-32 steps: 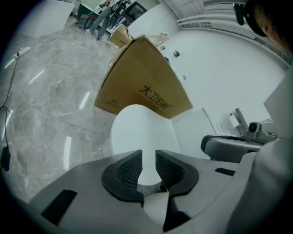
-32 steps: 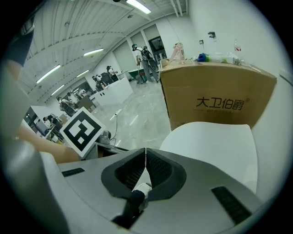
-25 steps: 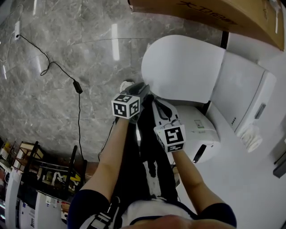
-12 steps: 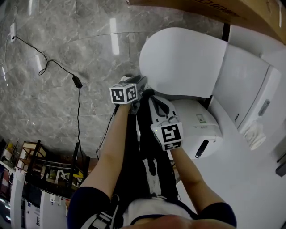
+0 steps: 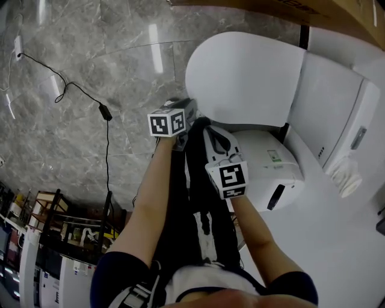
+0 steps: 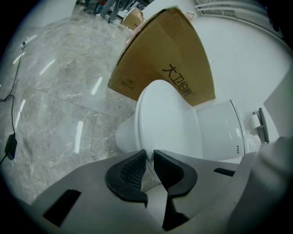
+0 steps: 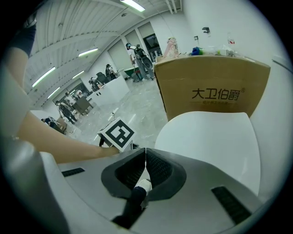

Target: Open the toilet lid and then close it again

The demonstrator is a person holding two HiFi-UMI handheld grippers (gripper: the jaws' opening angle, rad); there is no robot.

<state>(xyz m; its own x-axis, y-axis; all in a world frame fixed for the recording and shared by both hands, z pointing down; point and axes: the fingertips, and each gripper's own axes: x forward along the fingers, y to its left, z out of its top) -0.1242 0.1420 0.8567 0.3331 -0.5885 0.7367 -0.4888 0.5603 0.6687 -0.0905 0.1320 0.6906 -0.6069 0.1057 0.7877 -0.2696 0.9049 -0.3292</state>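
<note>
In the head view, the white oval plastic toilet lid (image 5: 246,78) lies closed and flat on the bowl, in front of the white ceramic tank (image 5: 337,114) and beneath the edge of a brown cardboard box (image 5: 289,12). The left gripper (image 5: 187,113) reaches to the lid's front rim at its left side. The right gripper (image 5: 207,129) sits just beside it, a little nearer the person and short of the lid. A thin black cable (image 5: 105,114) runs across the grey marble floor (image 5: 90,48), well apart from the toilet.

In the left gripper view, the lid stretches away from the jaws towards the tank, with the box behind it. The lid's front rim runs down into the narrow gap between the two dark ribbed pads (image 6: 130,171). The jaws have just been closing, and they now appear to pinch that rim.

In the right gripper view, the right gripper's (image 7: 145,153) jaws meet at their tips with nothing held between them. The lid lies just beyond and to the right of them, not touching. The left gripper's black-and-white marker cube (image 7: 116,134) shows to the left.
</note>
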